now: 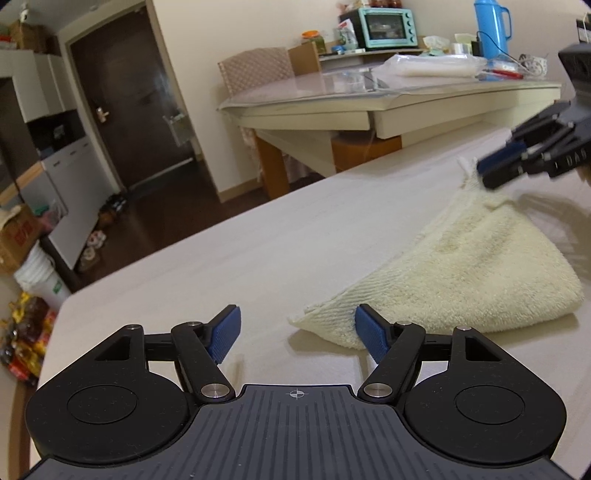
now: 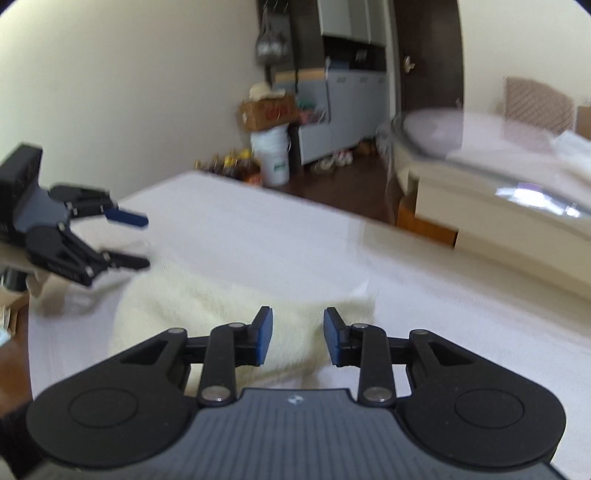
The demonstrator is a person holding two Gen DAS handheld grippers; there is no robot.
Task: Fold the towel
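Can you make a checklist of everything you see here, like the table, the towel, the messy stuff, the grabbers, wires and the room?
Surface: pale table, towel lying on it.
Job's things: cream towel, bunched into a rough triangle, one corner raised toward the right gripper.
Clutter: nothing seen on the work table besides the towel.
Grippers: left gripper open, above the table near the towel's near corner; right gripper open above the towel, though in the left view it looks nearly closed at the raised corner.
Cables: black cord near the blue flask.
Surroundings: second table with mint oven, dark door, boxes and bucket on the floor.
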